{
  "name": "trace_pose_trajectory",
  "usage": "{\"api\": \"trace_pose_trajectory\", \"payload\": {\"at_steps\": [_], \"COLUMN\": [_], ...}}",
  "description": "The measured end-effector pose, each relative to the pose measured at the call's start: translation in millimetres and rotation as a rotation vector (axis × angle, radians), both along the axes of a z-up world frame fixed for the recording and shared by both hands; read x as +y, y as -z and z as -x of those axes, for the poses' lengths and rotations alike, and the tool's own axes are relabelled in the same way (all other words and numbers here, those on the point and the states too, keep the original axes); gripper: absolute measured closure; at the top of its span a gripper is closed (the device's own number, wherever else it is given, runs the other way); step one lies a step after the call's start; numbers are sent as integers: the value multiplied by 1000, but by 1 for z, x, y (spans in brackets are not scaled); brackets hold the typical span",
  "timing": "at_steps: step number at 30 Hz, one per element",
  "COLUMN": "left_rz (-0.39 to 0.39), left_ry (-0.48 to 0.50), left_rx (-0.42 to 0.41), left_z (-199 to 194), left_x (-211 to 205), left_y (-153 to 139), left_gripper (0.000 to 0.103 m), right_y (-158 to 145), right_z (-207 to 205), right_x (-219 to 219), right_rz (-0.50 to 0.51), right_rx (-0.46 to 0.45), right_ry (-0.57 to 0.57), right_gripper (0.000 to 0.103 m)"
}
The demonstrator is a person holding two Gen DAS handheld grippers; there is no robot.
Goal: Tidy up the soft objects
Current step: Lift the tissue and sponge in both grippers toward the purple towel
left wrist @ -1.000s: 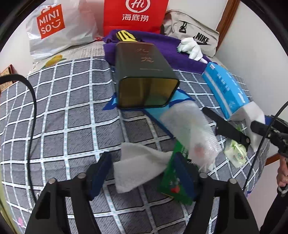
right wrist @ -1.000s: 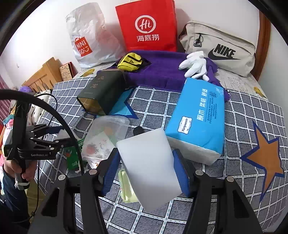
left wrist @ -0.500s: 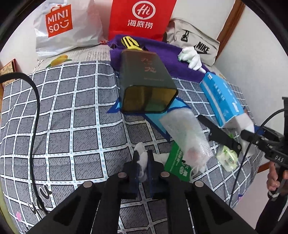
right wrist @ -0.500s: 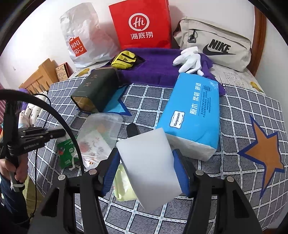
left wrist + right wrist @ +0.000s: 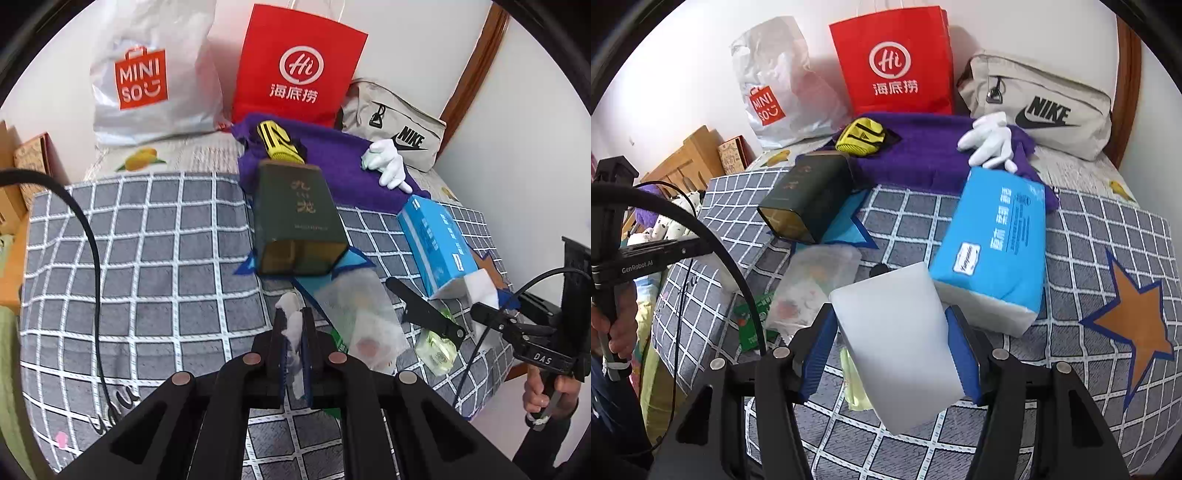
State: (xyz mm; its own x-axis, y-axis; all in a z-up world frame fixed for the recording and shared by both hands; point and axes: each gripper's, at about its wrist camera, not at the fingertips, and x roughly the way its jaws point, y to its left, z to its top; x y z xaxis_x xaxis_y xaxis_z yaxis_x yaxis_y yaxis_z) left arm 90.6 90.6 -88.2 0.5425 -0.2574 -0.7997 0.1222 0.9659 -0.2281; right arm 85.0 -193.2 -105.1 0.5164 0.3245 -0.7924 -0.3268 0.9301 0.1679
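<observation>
My left gripper [image 5: 292, 325] is shut on a crumpled white tissue [image 5: 291, 321], lifted above the checked bedspread [image 5: 147, 258]. Ahead of it lies a dark green tin [image 5: 295, 221] on its side, open end toward me. My right gripper [image 5: 891, 332] is shut on a white sponge block [image 5: 894, 350], held over the bed's near edge. A clear plastic bag [image 5: 812, 284] and a green packet [image 5: 755, 317] lie left of the sponge, a pale green sachet [image 5: 851, 384] under it. The blue tissue pack [image 5: 997, 243] lies to its right.
At the head of the bed stand a white Miniso bag [image 5: 147, 85], a red paper bag [image 5: 299, 74] and a beige Nike pouch [image 5: 1041, 103]. A purple towel [image 5: 923, 155] carries a yellow item [image 5: 860, 134] and white gloves [image 5: 990, 142]. A person's hand [image 5: 546, 387] holds the right gripper's handle.
My left gripper closed on the white tissue and lifted it off the bedspread, uncovering the green packet. The right gripper kept its hold on the sponge and stayed in place.
</observation>
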Motion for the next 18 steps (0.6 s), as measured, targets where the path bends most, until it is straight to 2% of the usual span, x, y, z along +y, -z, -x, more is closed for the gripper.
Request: {"api": "trace_pose_trajectory", "payload": {"at_steps": [4,11,18], "left_rz": [38,30,21], "left_ry": [-12,-11,-16], "left_rx": [2,-18,-34], "left_z": [-4,-15,-30], "left_x": [1,-9,-14], "left_y": [-7,-19,-26], "left_gripper": [96,96,96], "right_y": [-10,-27,-30], "right_z": [-2,-17,-32], "right_x": [-1,-9,-16], "right_rz": [-2,-5,-19], "right_rx": [-18,-44,-57], "right_ry": [3,31,45], "right_gripper": [44,44,44]}}
